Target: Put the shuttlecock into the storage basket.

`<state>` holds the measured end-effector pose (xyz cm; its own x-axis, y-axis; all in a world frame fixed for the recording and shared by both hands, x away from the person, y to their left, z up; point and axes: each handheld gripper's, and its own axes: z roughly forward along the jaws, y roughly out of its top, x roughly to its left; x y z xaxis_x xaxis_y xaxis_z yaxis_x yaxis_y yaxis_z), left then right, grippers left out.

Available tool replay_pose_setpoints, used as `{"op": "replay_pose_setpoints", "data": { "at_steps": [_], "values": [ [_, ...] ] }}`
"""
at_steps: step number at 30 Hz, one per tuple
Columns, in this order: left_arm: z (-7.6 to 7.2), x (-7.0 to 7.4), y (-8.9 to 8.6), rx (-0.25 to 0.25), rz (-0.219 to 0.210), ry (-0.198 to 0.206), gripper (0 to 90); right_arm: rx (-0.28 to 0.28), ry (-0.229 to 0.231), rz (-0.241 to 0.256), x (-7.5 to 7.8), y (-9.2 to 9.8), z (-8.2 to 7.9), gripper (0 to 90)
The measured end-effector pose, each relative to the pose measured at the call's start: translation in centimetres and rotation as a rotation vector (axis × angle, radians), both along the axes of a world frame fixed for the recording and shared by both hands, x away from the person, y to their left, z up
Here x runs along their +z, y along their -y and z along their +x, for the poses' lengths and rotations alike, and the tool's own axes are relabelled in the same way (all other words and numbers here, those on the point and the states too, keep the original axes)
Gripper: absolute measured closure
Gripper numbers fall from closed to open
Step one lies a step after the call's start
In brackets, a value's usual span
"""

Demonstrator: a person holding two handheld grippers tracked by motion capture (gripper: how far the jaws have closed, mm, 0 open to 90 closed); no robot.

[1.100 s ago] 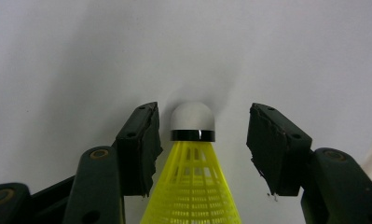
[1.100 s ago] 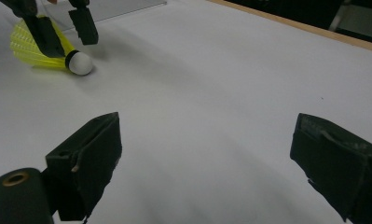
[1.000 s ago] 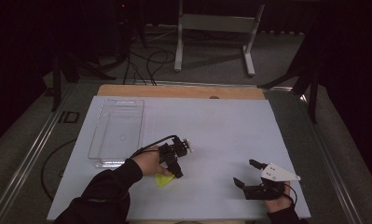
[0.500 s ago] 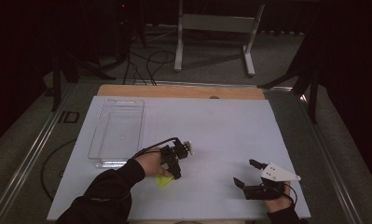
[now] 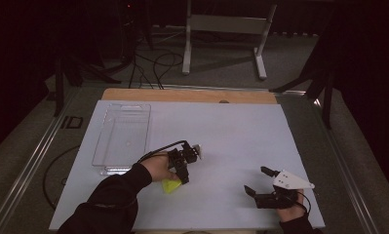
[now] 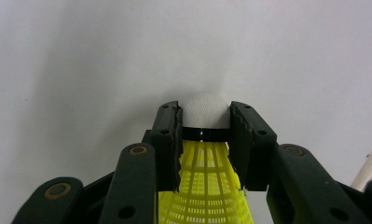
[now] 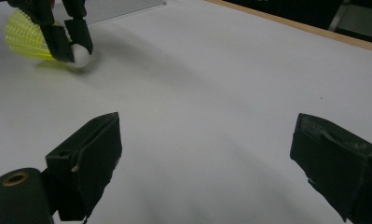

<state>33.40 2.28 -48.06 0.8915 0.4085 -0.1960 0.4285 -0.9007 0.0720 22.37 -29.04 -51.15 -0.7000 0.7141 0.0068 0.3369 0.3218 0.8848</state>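
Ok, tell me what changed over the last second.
Hardly anything. The left gripper stays shut on the yellow shuttlecock low over the table, maybe shifted a touch. The right gripper stays open in its place, and the clear tray has not moved.

The yellow shuttlecock (image 6: 207, 186) is cut off by the bottom edge of the left gripper view, its skirt's wide end out of frame and its white cork partly covered by the left gripper (image 6: 204, 135) fingers (image 6: 167, 140) closed on it. From above, the shuttlecock (image 5: 171, 185) is mostly hidden under the person's left hand (image 5: 155, 170), too small to show its netting. In the right gripper view, the right gripper (image 7: 211, 163) is cropped at the bottom and right edges beside the shuttlecock's surface (image 7: 221, 84).
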Motion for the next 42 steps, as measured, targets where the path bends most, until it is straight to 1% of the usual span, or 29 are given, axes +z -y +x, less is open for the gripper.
{"op": "replay_pose_setpoints", "data": {
  "at_steps": [2, 3, 4, 6, 8, 9, 10, 11, 12, 13, 14, 15, 17, 18, 19, 20, 22, 23, 25, 26, 27, 28, 30, 33, 35, 36, 40, 41, 42],
  "values": [
    [0.0, 0.3, 0.0, -0.001, -0.005, 0.010, 65.6, 0.001, 0.001, -0.001, 0.0, 0.0, 0.0, 9.1],
    [0.0, 0.5, 0.1, -0.002, -0.003, 0.010, 65.7, 0.000, 0.002, 0.000, 0.0, 0.0, 0.0, 9.1],
    [0.1, 0.6, 0.1, -0.012, -0.011, 0.000, 65.7, 0.001, 0.002, 0.000, 0.0, 0.0, 0.0, 9.1],
    [0.2, 0.9, 0.2, -0.019, -0.009, 0.007, 65.7, 0.001, 0.000, 0.001, 0.0, 0.0, 0.0, 9.1],
    [0.3, 1.2, 0.3, -0.022, -0.011, 0.000, 65.7, 0.001, 0.000, 0.001, 0.0, 0.0, 0.0, 9.1],
    [0.3, 1.3, 0.4, -0.039, -0.008, 0.003, 65.7, 0.000, 0.002, 0.000, 0.0, 0.0, 0.0, 9.1],
    [0.3, 1.5, 0.5, -0.041, -0.020, -0.010, 65.7, 0.002, 0.003, 0.001, 0.0, 0.0, 0.0, 9.1],
    [0.3, 1.5, 0.5, -0.041, -0.020, -0.010, 65.7, 0.002, 0.003, 0.001, 0.0, 0.0, 0.0, 9.1],
    [0.2, 1.7, 0.7, -0.071, -0.012, -0.009, 65.7, 0.000, 0.002, 0.004, 0.0, 0.1, 0.0, 9.1],
    [0.2, 1.7, 0.7, -0.071, -0.012, -0.009, 65.7, 0.000, 0.002, 0.004, 0.0, 0.1, 0.0, 9.1],
    [0.1, 1.9, 0.8, -0.085, -0.011, -0.012, 65.7, 0.000, 0.003, 0.002, 0.0, 0.1, 0.0, 9.1],
    [0.1, 1.9, 0.8, -0.085, -0.011, -0.012, 65.7, 0.000, 0.003, 0.002, 0.0, 0.1, 0.0, 9.1],
    [0.1, 2.0, 0.9, -0.101, -0.004, -0.010, 65.7, 0.002, 0.003, 0.002, 0.0, 0.0, 0.0, 9.1],
    [0.0, 2.1, 1.0, -0.102, -0.010, -0.015, 65.7, 0.001, 0.003, 0.002, 0.0, 0.1, 0.0, 9.1],
    [0.0, 2.2, 1.0, -0.120, -0.007, -0.017, 65.7, 0.000, 0.003, 0.003, 0.0, 0.1, 0.0, 9.1],
    [-0.1, 2.4, 1.0, -0.122, -0.012, -0.011, 65.7, 0.000, 0.002, 0.004, 0.0, 0.1, 0.0, 9.1],
    [-0.1, 2.7, 1.0, -0.139, -0.025, -0.017, 65.7, 0.000, 0.003, 0.002, 0.0, 0.1, 0.0, 9.1],
    [-0.1, 2.8, 1.0, -0.138, -0.033, -0.022, 65.7, 0.000, 0.004, 0.004, 0.0, 0.1, 0.0, 9.1],
    [-0.1, 3.2, 0.9, -0.153, -0.044, -0.028, 65.7, -0.001, 0.003, 0.004, 0.0, 0.1, 0.0, 9.1],
    [-0.1, 3.4, 0.9, -0.155, -0.048, -0.037, 65.7, 0.000, 0.004, 0.005, 0.0, 0.1, 0.1, 9.1],
    [-0.2, 3.5, 0.8, -0.166, -0.047, -0.038, 65.7, -0.001, 0.003, 0.004, 0.0, 0.0, 0.0, 9.1],
    [-0.2, 3.7, 0.8, -0.166, -0.048, -0.037, 65.7, -0.001, 0.003, 0.005, 0.0, 0.0, 0.0, 9.1],
    [-0.2, 4.1, 0.7, -0.180, -0.057, -0.046, 65.7, -0.001, 0.004, 0.005, 0.0, 0.0, 0.0, 9.1],
    [-0.1, 4.5, 0.5, -0.183, -0.049, -0.042, 65.6, -0.001, 0.005, 0.004, 0.0, 0.1, 0.0, 9.1],
    [0.0, 4.8, 0.4, -0.173, -0.036, -0.036, 65.6, -0.002, 0.005, 0.004, 0.0, 0.1, 0.0, 9.1],
    [0.0, 5.0, 0.3, -0.185, -0.035, -0.038, 65.7, -0.002, 0.005, 0.004, 0.0, 0.1, 0.0, 9.1],
    [0.0, 5.7, -0.1, -0.208, -0.038, -0.027, 65.6, -0.002, 0.004, 0.007, 0.0, 0.1, 0.1, 9.1],
    [0.1, 6.0, -0.2, -0.205, -0.037, -0.024, 65.6, -0.003, 0.004, 0.008, 0.0, 0.1, 0.1, 9.1],
    [0.1, 6.0, -0.2, -0.205, -0.037, -0.024, 65.6, -0.003, 0.004, 0.008, 0.0, 0.1, 0.1, 9.1]
  ]
}}
